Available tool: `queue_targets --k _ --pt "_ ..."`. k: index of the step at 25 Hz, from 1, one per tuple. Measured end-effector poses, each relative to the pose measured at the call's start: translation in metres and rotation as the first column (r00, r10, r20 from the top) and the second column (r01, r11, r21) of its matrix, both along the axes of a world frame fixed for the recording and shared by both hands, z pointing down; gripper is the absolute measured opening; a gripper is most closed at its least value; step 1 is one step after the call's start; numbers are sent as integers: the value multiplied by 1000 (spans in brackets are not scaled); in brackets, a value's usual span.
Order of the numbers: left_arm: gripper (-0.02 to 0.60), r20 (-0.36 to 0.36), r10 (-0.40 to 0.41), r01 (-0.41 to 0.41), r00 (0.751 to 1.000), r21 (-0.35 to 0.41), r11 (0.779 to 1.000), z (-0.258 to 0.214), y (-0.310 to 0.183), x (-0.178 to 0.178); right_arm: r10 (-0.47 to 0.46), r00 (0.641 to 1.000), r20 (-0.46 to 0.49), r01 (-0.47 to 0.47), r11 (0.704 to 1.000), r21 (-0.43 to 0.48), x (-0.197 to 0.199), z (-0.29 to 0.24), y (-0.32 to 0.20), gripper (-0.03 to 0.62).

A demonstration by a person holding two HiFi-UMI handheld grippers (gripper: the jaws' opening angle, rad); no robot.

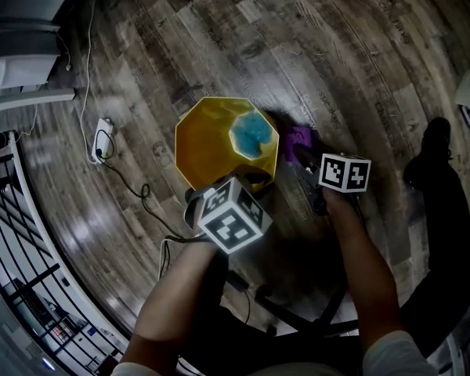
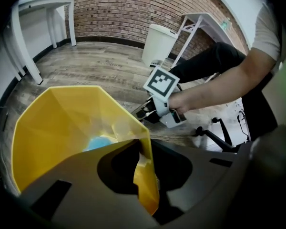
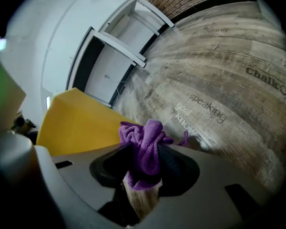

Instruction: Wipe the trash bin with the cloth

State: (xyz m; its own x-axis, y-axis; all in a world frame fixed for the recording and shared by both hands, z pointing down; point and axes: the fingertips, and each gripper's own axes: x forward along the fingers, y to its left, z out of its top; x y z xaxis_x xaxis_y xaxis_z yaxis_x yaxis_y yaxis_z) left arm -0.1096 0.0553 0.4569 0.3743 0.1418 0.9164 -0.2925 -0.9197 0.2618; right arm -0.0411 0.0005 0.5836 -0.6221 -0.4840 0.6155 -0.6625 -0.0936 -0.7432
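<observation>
A: Entry, state of the wipe. Start with the biggest item.

B: Wood-plank floor (image 1: 337, 45), with the yellow trash bin (image 1: 207, 143) standing upright on it, mouth open to the head view. No streaks, damp marks or dirt that I can read on its walls, so the pictures give no measure of the area covered.

A: The tongs?

B: Left tongs (image 2: 145, 175) are pinched on the bin's near rim, with the yellow wall between the jaws; I judge that as steadying. Right tongs (image 3: 143, 166) are clamped on the bunched purple cloth (image 3: 145, 147).

A: Is the cloth on the bin?

B: It is just beside the outer wall on the right side. Contact cannot be confirmed from any view.

A: Anything smaller?

B: A blue patch (image 1: 253, 134) at the bottom inside. I cannot tell whether it is an object or the base.

A: Verdict?

B: Grip and bracing are done. The wiping itself is either under way or about to start. The inside and the far walls are, by my judgement, still to do.
</observation>
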Motion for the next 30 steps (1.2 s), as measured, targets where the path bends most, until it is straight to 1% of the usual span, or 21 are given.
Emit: queue_targets --k 4,7,10,11,13,16,18,20,23,25,26,30 --pt "37 -23 -48 48 999 14 999 -2 -12 13 51 997 61 -55 995 81 18 -48 1 164" --pt "38 -30 -55 56 998 42 998 -3 -18 18 69 993 96 -81 988 130 26 -77 -2 164" --pt "52 -24 -1 3 1000 80 997 -9 -16 19 53 984 168 -84 979 184 25 -106 -8 164" --pt "72 -26 27 -24 999 93 995 -13 -14 19 38 980 195 -78 977 201 24 -115 -9 164" --pt "107 -19 84 -82 996 119 990 -21 -8 15 -5 968 252 -55 972 230 19 -132 -9 164" --pt "127 18 147 -148 989 149 978 -26 -4 -1 -68 943 325 -23 963 267 10 -152 -7 164" --pt "127 50 169 -175 984 146 974 -24 -1 -11 -91 927 365 -18 958 285 6 -161 -7 164" --pt "127 78 172 -182 982 132 974 -19 1 -16 -108 913 394 -15 955 296 3 -165 -9 164" --pt "126 94 177 -187 980 108 976 -10 4 -13 -129 910 393 7 955 297 -1 -162 -8 164" --pt "92 93 174 -183 980 94 979 -6 6 -12 -134 915 381 21 958 286 -4 -156 -7 164" --pt "89 92 172 -181 981 90 979 -6 6 -12 -134 914 383 23 959 281 -6 -155 -7 164" --pt "86 96 192 -202 977 102 974 -7 4 -11 -131 914 383 27 964 265 -8 -145 -11 164"
